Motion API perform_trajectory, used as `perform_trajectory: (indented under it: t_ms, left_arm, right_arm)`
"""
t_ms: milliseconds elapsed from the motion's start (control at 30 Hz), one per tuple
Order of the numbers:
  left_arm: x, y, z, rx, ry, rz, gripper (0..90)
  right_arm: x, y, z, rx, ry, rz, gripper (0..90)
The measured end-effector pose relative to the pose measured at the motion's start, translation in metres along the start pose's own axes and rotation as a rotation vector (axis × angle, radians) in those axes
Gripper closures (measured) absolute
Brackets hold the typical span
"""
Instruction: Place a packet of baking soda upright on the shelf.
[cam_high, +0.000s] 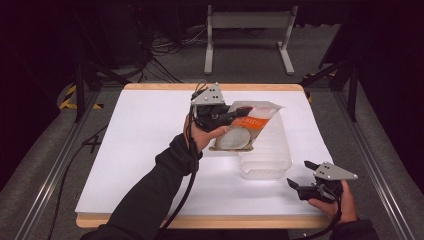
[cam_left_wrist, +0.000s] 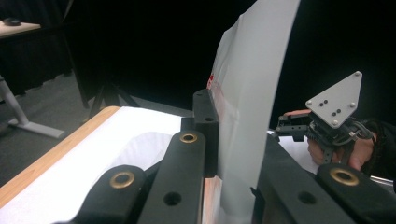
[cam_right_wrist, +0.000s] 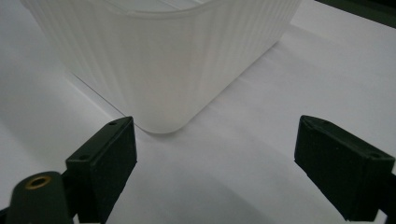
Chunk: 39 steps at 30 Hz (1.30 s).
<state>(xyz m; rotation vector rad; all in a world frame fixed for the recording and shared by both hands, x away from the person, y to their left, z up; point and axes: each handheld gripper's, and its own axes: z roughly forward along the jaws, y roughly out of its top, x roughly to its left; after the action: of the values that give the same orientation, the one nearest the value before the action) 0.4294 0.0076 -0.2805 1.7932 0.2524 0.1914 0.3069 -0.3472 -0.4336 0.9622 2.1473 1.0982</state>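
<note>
White cloth over a wooden-edged table (cam_high: 150, 150), spread wide under the work. At about three o'clock from its centre, stood a translucent ribbed plastic bin (cam_high: 267, 155), open at the top, its near corner rounded in the right gripper view (cam_right_wrist: 163, 70).

Above the bin's ten o'clock rim, held clear of the table, hung a flat pouch (cam_high: 245, 131) with an orange label band and a pale round content behind a clear window; tilted, lower edge just over the bin's near-left rim, not yet inside. Seen edge-on in the left gripper view as a pale sheet (cam_left_wrist: 247, 116) rising between the two jaws.

Left gripper (cam_high: 227, 117): clamped tight on the pouch's left edge, jaws pressed flat against both faces.

Right gripper (cam_high: 302, 175): parked low at five o'clock of the bin, just off its corner, jaws spread wide with nothing between them, resting near the cloth.

Judged as the carrying step, pouch lifted and brought over the bin, drop not yet made. Next move likely called for shifting the pouch toward three o'clock until fully above the opening, lowering it in, then loosening the left jaws. Possibly also called for steadying the light bin with the free right gripper, since a nudge from the pouch could slide it.
</note>
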Motion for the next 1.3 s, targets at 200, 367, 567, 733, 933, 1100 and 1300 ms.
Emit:
perform_trajectory:
  t_ms: [200, 367, 567, 733, 933, 1100, 1300]
  left_arm:
    - [-0.003, 0.001, 0.012, -0.01, -0.01, -0.006, 90.0]
    - [-0.008, 0.002, 0.028, -0.006, -0.03, -0.004, 90.0]
    - [-0.013, 0.003, 0.049, 0.001, -0.066, -0.007, 90.0]
    - [-0.015, 0.004, 0.058, -0.003, -0.08, -0.005, 90.0]
    - [-0.018, 0.006, 0.064, -0.021, -0.104, -0.01, 90.0]
    - [-0.023, 0.005, 0.068, -0.027, -0.12, -0.009, 90.0]
    - [-0.026, -0.001, 0.078, -0.022, -0.131, -0.019, 90.0]
  right_arm:
    - [0.001, 0.002, 0.005, 0.002, 0.014, -0.007, 13.8]
    - [0.002, 0.0, 0.001, 0.004, 0.016, -0.013, 13.8]
    - [-0.001, -0.002, -0.004, -0.007, 0.001, 0.011, 13.8]
    - [0.0, -0.004, -0.005, -0.005, 0.003, 0.008, 13.8]
    - [-0.001, -0.006, -0.01, -0.009, -0.01, 0.022, 13.8]
    - [0.001, -0.006, -0.009, -0.002, -0.007, 0.016, 13.7]
    - [0.0, -0.006, -0.009, -0.004, -0.007, 0.018, 13.8]
